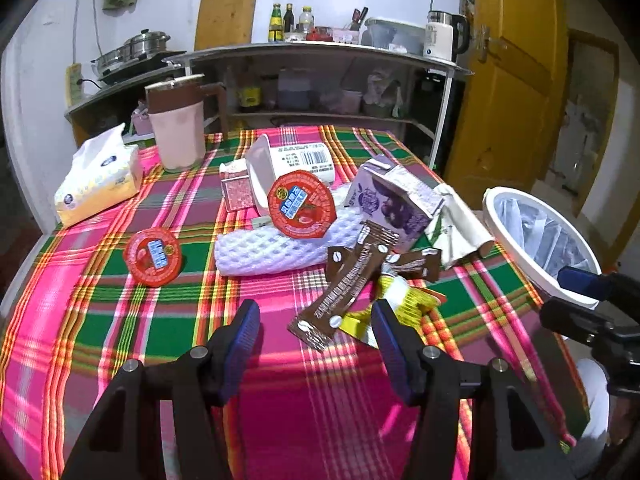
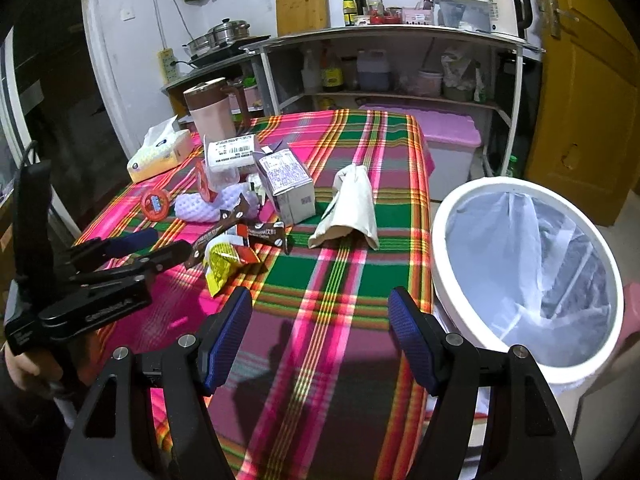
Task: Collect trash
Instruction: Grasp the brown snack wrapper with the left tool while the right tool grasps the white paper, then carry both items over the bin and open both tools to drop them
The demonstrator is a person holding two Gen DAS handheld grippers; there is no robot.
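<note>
Trash lies heaped mid-table: brown coffee sachets (image 1: 344, 288) (image 2: 224, 236), a yellow wrapper (image 1: 404, 300) (image 2: 222, 264), a purple carton (image 1: 394, 204) (image 2: 286, 182), white foam netting (image 1: 276, 248) (image 2: 200, 204), two red lids (image 1: 152, 256) (image 1: 301, 204), a white tub (image 1: 288, 164) and a beige paper bag (image 1: 456, 224) (image 2: 352, 208). My left gripper (image 1: 316, 332) (image 2: 140, 248) is open just short of the sachets, nothing between its fingers. My right gripper (image 2: 320, 316) is open over bare cloth. A white lined bin (image 2: 524, 280) (image 1: 536, 236) stands off the table's right edge.
A tissue pack (image 1: 100, 180) (image 2: 160, 154) and a pink jug with a brown lid (image 1: 176, 124) (image 2: 210, 110) stand at the table's far left. Kitchen shelves (image 2: 400, 40), a pink-lidded box (image 2: 440, 132) and a yellow door (image 1: 512, 80) are behind.
</note>
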